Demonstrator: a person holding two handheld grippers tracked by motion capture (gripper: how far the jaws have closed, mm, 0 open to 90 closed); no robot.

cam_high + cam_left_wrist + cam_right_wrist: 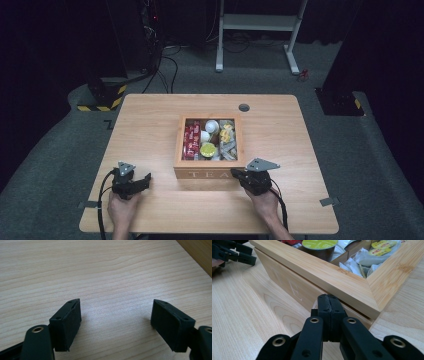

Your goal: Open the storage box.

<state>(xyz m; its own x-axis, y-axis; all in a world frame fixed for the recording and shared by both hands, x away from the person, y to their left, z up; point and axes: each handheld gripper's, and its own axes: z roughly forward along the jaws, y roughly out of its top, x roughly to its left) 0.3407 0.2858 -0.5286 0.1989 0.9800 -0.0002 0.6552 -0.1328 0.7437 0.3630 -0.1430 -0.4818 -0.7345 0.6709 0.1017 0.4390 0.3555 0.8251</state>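
As seen from the high view, a square box of pale bamboo-coloured wood, open at the top and lettered "TEA" in white on its near wall, is set near the middle of a light wooden table. Its inside is divided into compartments: red sachets are stacked at the left, white round capsules and a yellow-green-lidded capsule lie in the middle, and yellow-tagged tea bags are packed at the right. The left gripper is held low over the table, well apart from the box's left near corner, while the right gripper is placed at the box's right near corner.

Where the left gripper view is taken, the two black pads are shown spread wide over bare tabletop with nothing between them; a strip of the box's wall is visible at the upper right edge.

Where the right gripper view is taken, the jaws are seen pressed fully together, pad against pad, with nothing held. Their tips are set just at the lettered front wall, below the broad mitred rim of the box; actual contact cannot be told. Behind the rim, the green-lidded capsule and the white paper-wrapped bags are seen.
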